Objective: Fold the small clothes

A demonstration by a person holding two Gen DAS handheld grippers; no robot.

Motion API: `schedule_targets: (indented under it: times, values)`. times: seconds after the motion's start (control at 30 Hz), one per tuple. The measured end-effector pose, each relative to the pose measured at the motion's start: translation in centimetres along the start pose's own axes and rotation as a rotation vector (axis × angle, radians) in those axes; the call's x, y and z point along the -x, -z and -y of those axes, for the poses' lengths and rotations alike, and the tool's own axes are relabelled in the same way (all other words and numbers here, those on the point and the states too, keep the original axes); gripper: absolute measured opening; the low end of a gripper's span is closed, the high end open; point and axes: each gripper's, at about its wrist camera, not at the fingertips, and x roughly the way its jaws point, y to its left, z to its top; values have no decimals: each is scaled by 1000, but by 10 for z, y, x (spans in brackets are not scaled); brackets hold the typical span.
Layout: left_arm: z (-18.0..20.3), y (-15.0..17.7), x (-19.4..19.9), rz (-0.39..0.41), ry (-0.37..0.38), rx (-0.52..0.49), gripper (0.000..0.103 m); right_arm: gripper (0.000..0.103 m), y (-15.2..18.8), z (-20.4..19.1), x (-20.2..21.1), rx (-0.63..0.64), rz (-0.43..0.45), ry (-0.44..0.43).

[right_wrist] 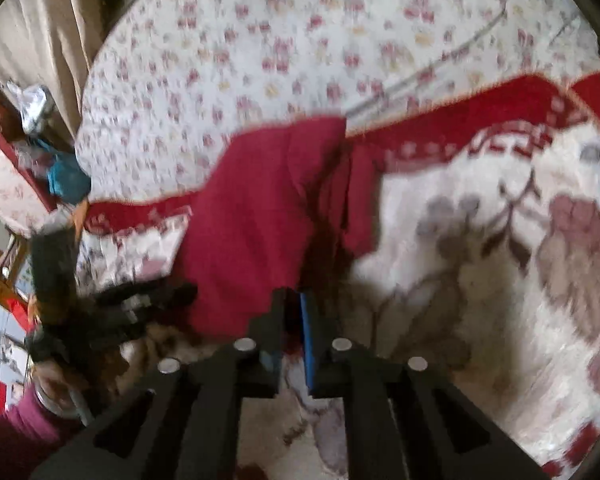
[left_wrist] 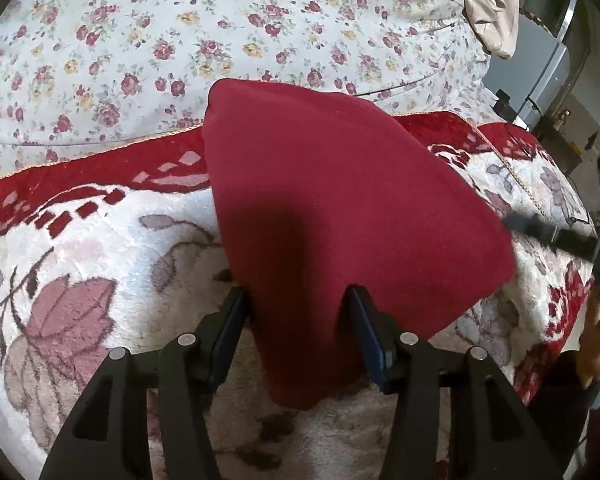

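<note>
A dark red cloth (left_wrist: 340, 200) is lifted over a plush white and red flowered blanket (left_wrist: 100, 248). My left gripper (left_wrist: 298, 296) has its jaws wide apart, with a hanging fold of the cloth between them. In the right wrist view, which is blurred, the cloth (right_wrist: 256, 216) hangs to the left. My right gripper (right_wrist: 294, 300) is nearly closed at the cloth's lower edge and seems to pinch it. The other gripper shows at the right edge of the left wrist view (left_wrist: 560, 236) and at the left of the right wrist view (right_wrist: 112, 312).
A white quilt with small red roses (left_wrist: 180, 40) lies behind the blanket. A beige curtain (left_wrist: 488, 4) hangs at the back right. Cluttered furniture (right_wrist: 28, 148) stands at the left of the right wrist view.
</note>
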Motion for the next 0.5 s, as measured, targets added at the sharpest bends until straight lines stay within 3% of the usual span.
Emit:
schedule_targets:
  times: [0.03,0.1,0.27,0.3,0.33,0.4,0.5]
  values:
    - [0,0,-1,-1,2,5,30,41,-9,-1,3,-13,39,16]
    - [-1,0,-1,0,0,4,30,59,-27,-5,0,-25,83,35]
    - [0,-1,-2,1,-8,-8,32,58,-77,-7,-65,-29,31,105]
    - [0,-2,-2,1,-8,-10,33,46,-82,-4,-81,-38,3,107]
    - [0,-2,-2,1,-8,-10,33,17,-84,-3,-89,-44,-10,95]
    - [-1,-2,-3,-1,-4,-9,34,13,-83,-4,-92,-36,-1,86]
    - [0,-3,-4,-3,-2,-13,35,12,-74,-14,-80,44,44,157]
